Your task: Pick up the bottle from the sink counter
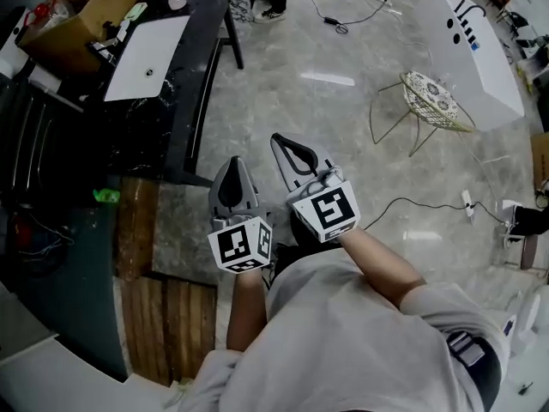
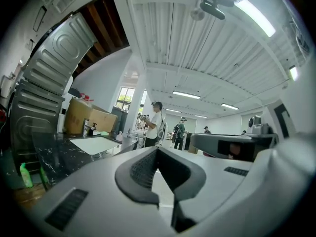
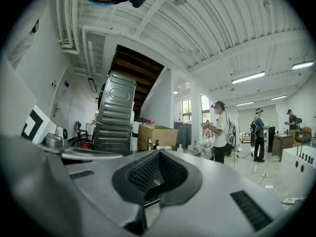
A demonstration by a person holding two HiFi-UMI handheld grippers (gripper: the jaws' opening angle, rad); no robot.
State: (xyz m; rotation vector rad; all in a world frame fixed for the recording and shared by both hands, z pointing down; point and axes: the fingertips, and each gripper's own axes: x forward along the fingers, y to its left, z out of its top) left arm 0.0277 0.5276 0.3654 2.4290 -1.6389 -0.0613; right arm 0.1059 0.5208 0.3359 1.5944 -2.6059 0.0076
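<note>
**Bottle untouched, approach to come**

Head view: the left gripper point(image 1: 233, 168) and right gripper point(image 1: 281, 144) are both clenched on nothing, near the body. The bottle point(image 1: 176, 0) stands far left on the sink counter point(image 1: 141, 125).

Left and right gripper views: jaws together, counter well ahead.

Next, I judge: close in and open one gripper.

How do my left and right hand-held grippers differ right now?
The right hand-held gripper reaches farther forward than the left hand-held gripper. The right one slants leftward; the left one points straight ahead. The left one sits nearer the sink counter. Both are shut and empty.
</note>
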